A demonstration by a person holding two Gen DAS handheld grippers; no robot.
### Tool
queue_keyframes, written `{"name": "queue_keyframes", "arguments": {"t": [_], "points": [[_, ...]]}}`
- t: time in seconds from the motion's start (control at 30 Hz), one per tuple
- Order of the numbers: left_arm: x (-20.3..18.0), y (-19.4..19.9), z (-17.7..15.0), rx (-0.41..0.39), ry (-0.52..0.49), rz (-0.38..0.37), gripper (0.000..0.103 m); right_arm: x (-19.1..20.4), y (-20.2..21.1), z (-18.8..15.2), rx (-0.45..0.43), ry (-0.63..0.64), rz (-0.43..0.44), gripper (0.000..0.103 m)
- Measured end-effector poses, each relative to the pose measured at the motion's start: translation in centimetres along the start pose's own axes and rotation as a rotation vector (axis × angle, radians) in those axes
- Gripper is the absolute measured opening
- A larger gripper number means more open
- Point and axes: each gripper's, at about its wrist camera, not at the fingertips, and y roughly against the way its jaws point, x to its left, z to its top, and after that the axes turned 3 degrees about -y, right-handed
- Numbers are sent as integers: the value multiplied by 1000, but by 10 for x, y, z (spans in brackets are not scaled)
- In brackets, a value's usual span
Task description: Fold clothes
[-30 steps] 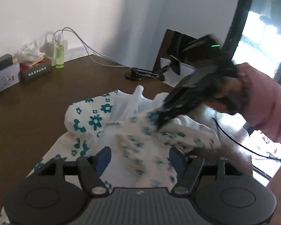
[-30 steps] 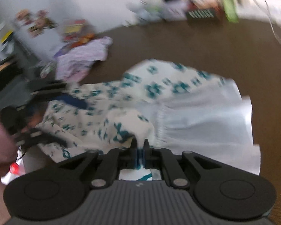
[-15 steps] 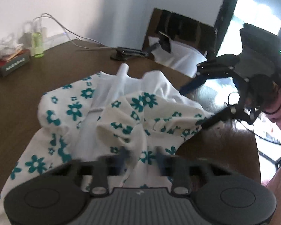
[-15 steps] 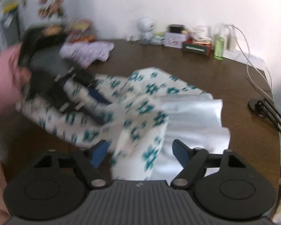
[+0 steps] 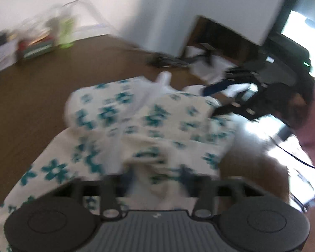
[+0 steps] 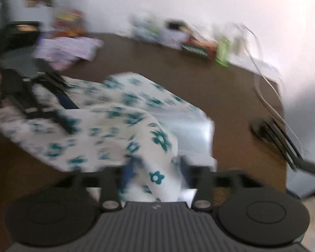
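Observation:
A white garment with teal flowers point(image 5: 157, 121) lies crumpled on the brown table point(image 5: 31, 105). My left gripper point(image 5: 157, 174) sits low over its near edge. The jaws are opening, with a bunch of cloth between the blurred fingers and no grip showing. In the right wrist view the same garment point(image 6: 107, 130) runs under my right gripper point(image 6: 156, 170), whose jaws are closing around a raised fold without pressing it. Each gripper appears in the other's view: the right gripper point(image 5: 215, 98) at the garment's far right corner, the left gripper point(image 6: 70, 114) at its left side.
A green bottle point(image 6: 222, 52), a small box point(image 6: 199, 48) and white cables line the back wall. A black lamp arm point(image 6: 279, 138) lies on the table point(image 6: 231, 96) at right. A pale purple clothes pile point(image 6: 69, 48) sits at back left. A pink sleeve point(image 5: 313, 126) holds the right gripper.
My right gripper let go of the pinched fold and now has its jaws apart. My left gripper narrowed on the cloth, then spread again and sank closer. Both views are now blurred.

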Motion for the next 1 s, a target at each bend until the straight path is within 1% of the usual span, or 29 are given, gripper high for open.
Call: {"name": "queue_keyframes", "arguments": {"t": [0.03, 0.1, 0.17, 0.27, 0.33, 0.43, 0.53, 0.63, 0.73, 0.77, 0.83, 0.9, 0.97, 1.0], "points": [[3, 2, -1, -15, 23, 2, 61, -7, 2, -3, -18, -48, 7, 57], [7, 14, -5, -63, 55, -19, 61, -21, 10, -8, -64, -148, 30, 57], [6, 31, -9, -98, 47, -10, 61, -32, 20, -16, -115, -227, 72, 60], [-2, 59, -19, -129, 4, 19, 62, -34, 30, -22, -158, -262, 99, 64], [-10, 79, -30, -149, -23, 64, 62, -25, 34, -22, -175, -242, 99, 66], [-25, 111, -55, -174, -55, 162, 62, -3, 33, -19, -194, -195, 117, 69], [-35, 141, -88, -144, -75, 281, 61, 30, 26, -12, -206, -89, 149, 70], [-30, 167, -121, -98, -37, 382, 60, 70, 17, 4, -214, 39, 188, 71], [-19, 199, -151, -90, 16, 453, 55, 106, 5, 22, -210, 131, 223, 74], [-15, 209, -160, -91, 30, 473, 54, 117, 1, 28, -205, 156, 229, 77], [-8, 225, -176, -97, 55, 504, 53, 134, -10, 37, -187, 179, 222, 80], [0, 234, -188, -111, 84, 491, 50, 149, -21, 46, -167, 195, 213, 80], [6, 239, -198, -122, 103, 466, 50, 156, -34, 50, -147, 173, 189, 80], [8, 236, -198, -118, 97, 452, 50, 156, -39, 51, -140, 151, 174, 80]]}}
